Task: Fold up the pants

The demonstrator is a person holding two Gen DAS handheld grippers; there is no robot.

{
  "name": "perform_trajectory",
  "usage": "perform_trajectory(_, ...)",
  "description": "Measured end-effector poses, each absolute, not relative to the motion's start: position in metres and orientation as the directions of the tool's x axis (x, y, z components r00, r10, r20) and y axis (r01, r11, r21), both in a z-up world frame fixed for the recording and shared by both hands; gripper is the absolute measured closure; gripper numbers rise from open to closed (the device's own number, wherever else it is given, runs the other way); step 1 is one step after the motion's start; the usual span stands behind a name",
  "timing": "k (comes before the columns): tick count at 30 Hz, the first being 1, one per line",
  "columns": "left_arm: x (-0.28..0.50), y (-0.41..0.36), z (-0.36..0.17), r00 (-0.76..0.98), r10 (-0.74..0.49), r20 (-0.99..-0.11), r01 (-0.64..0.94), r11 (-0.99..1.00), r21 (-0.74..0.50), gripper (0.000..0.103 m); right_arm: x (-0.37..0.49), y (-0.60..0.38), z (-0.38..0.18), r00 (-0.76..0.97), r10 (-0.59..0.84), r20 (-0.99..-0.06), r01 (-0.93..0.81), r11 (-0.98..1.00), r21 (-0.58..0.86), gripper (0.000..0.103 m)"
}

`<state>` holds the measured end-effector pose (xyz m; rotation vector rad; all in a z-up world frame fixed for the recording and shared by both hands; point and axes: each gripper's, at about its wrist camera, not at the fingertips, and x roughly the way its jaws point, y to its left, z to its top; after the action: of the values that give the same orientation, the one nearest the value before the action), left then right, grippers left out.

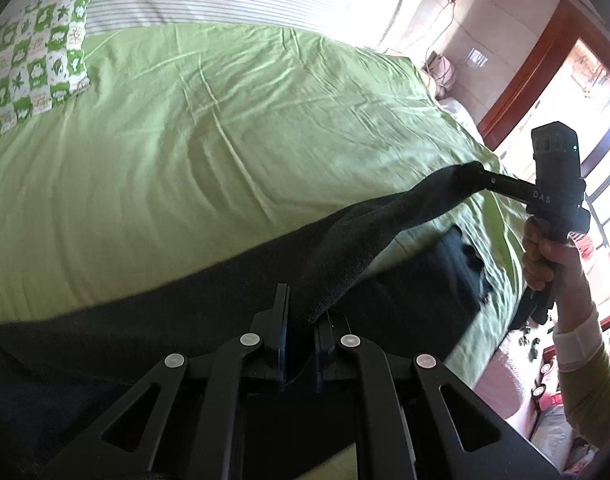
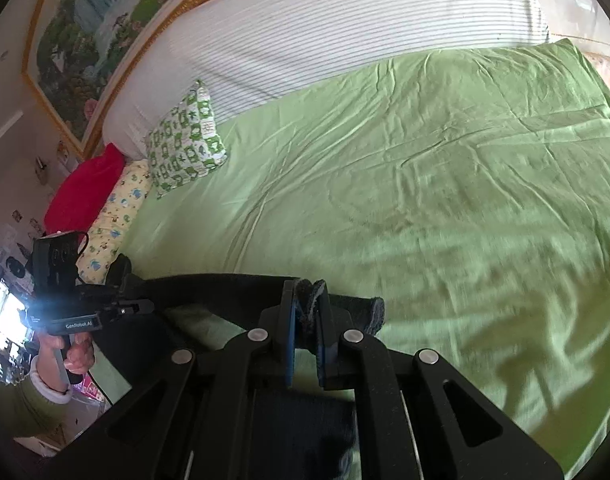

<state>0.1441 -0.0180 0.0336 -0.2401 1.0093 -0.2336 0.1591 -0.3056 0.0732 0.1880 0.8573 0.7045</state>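
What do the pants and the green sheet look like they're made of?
Pants: dark, thick knit or fleece, matte; the edge pinched in the right hand-held gripper looks fuzzy and ribbed. Exact fibre unclear.
Green sheet: thin woven cloth, probably cotton or a blend, with a slight sheen; it shows fine sharp creases.

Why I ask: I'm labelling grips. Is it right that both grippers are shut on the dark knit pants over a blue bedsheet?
Not quite: the bedsheet is green, as the left wrist view shows. Both the left gripper and right gripper are shut on the dark knit pants.
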Motion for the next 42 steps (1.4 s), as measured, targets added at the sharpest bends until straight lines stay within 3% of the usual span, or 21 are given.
perform_trajectory(12,0.096,-0.037,0.034,0.541,-0.321,-0.778,0.117,0.944,-0.309,0.096,0.1,-0.326,0.071,0.45,0.674,-0.586,-0.581,0.719,0.381,0.094)
perform_trajectory(28,0.072,-0.057,-0.011,0.485,-0.316,-0.816,0.152,0.949,-0.277,0.093,0.066,-0.338,0.026,0.432,0.603,-0.671,-0.525,0.773,0.356,0.094)
perform_trajectory(32,0.074,-0.06,-0.023,0.469,-0.319,-0.823,0.137,0.947,-0.29,0.08,0.065,-0.337,0.016,0.422,0.604,-0.677,-0.508,0.775,0.376,0.089)
perform_trajectory(34,0.071,-0.061,-0.021,0.474,-0.335,-0.814,0.139,0.942,-0.306,0.067,0.063,-0.339,0.017,0.425,0.609,-0.669,-0.492,0.776,0.394,0.082)
perform_trajectory(35,0.069,-0.062,-0.019,0.478,-0.343,-0.809,0.142,0.939,-0.314,0.055,0.061,-0.339,0.019,0.43,0.608,-0.668,-0.485,0.779,0.397,0.079)
perform_trajectory(36,0.065,-0.063,-0.017,0.488,-0.346,-0.802,0.145,0.937,-0.316,0.048,0.058,-0.339,0.021,0.435,0.605,-0.667,-0.483,0.782,0.394,0.071)
perform_trajectory(38,0.059,-0.064,-0.014,0.502,-0.336,-0.797,0.146,0.941,-0.305,0.047,0.048,-0.34,0.028,0.474,0.57,-0.671,-0.47,0.808,0.354,0.057)
perform_trajectory(42,0.044,-0.056,-0.011,0.52,-0.336,-0.785,0.126,0.939,-0.319,0.047,0.032,-0.346,0.043,0.533,0.552,-0.641,-0.443,0.828,0.344,0.055)
